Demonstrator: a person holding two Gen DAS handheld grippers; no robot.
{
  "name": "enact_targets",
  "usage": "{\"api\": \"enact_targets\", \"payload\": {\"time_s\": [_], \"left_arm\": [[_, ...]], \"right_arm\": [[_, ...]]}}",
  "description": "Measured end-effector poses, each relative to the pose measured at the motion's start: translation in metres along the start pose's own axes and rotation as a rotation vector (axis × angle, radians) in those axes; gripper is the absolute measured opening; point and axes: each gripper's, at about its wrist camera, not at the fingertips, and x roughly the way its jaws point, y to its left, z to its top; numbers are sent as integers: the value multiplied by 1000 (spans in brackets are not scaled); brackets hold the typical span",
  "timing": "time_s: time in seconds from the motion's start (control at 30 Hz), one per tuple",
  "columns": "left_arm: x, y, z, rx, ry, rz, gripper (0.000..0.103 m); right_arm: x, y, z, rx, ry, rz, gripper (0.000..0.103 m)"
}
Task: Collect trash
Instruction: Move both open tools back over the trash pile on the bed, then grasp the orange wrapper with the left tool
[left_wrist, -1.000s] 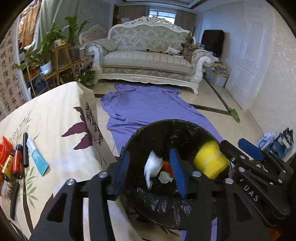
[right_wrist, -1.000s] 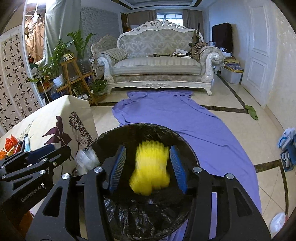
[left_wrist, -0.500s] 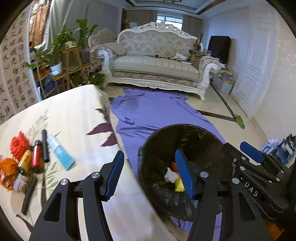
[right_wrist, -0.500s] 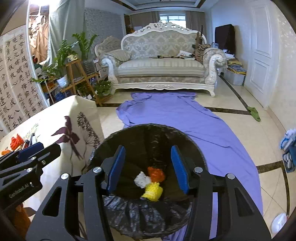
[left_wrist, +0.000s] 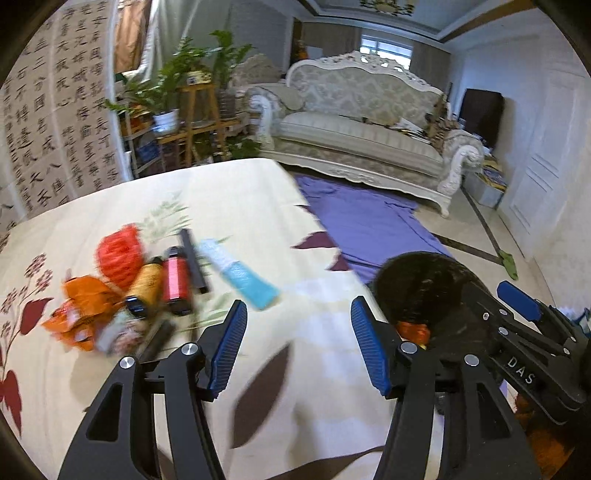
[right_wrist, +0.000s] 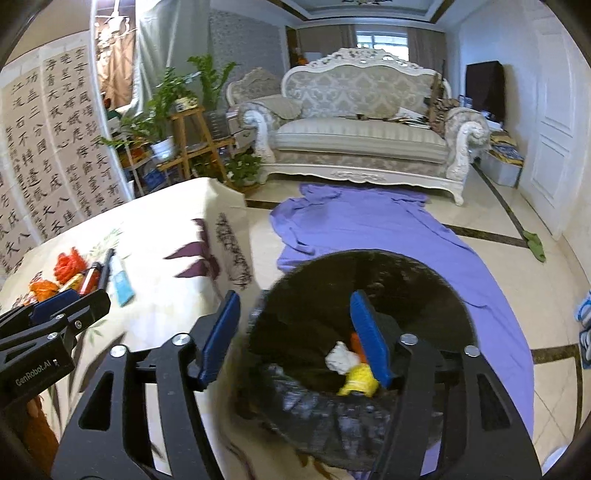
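A black-lined trash bin (right_wrist: 369, 288) stands beside the table; white (right_wrist: 340, 360), yellow (right_wrist: 360, 380) and orange wads lie in it. My left gripper (left_wrist: 297, 341) is open and empty over the floral tablecloth (left_wrist: 258, 206). Left of it lie a red crumpled wad (left_wrist: 120, 254), orange wrappers (left_wrist: 79, 306), an amber bottle (left_wrist: 146, 284), a red bottle (left_wrist: 176, 280), a black pen (left_wrist: 194, 264) and a blue tube (left_wrist: 242, 275). My right gripper (right_wrist: 295, 332) is open and empty over the bin's left rim. The bin also shows in the left wrist view (left_wrist: 424, 284).
A purple cloth (right_wrist: 369, 229) lies on the tiled floor beyond the bin. A white sofa (right_wrist: 362, 136) stands at the back, with plants on wooden stands (right_wrist: 192, 129) to its left. A calligraphy screen (left_wrist: 55, 122) stands behind the table.
Both grippers have let go: the white wad and the yellow wad fell into the bin. The left gripper has swung left over the table; the right has shifted slightly left.
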Motion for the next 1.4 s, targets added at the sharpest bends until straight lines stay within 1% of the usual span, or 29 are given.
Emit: {"api": "enact_targets", "payload": {"time_s": [0.37,0.63,0.67,0.7,0.77,0.93,1.03,1.17,1.2,1.23,1.27,1.3,1.33,1.37,1.4], "left_arm": [[-21,73,-12,-102,-10,125,58],[-31,118,-20,-166,-19,192,58],[-32,123,-20,-171,-22,197,58],[-32,129,-21,-178,-25,206,62],[-30,136,-21,-185,-28,221,63],[-16,150,-20,-188,-5,230,66],[-6,158,-22,-189,19,226,67],[0,161,-22,-185,28,217,66],[0,163,-23,-187,27,214,62],[0,163,-23,-188,28,211,55],[1,164,-23,-186,31,209,51],[2,165,-23,-182,35,207,43],[2,165,-23,-179,39,200,37],[3,165,-23,-175,41,192,36],[2,165,-23,-171,39,191,30]], "right_arm": [[6,70,-2,-104,27,108,62],[11,107,-4,-156,52,157,62],[12,110,-5,-161,54,161,62],[12,114,-5,-170,58,167,62],[13,120,-6,-180,61,174,62],[17,135,-9,-204,75,185,62],[20,142,-10,-215,84,189,62],[23,148,-11,-225,94,191,62],[24,149,-12,-226,98,191,62],[24,150,-12,-227,100,191,62],[25,150,-12,-228,103,192,62],[26,151,-12,-230,104,191,62],[26,152,-12,-231,106,192,62],[27,154,-13,-233,107,192,62],[28,155,-13,-234,108,192,62]]}}
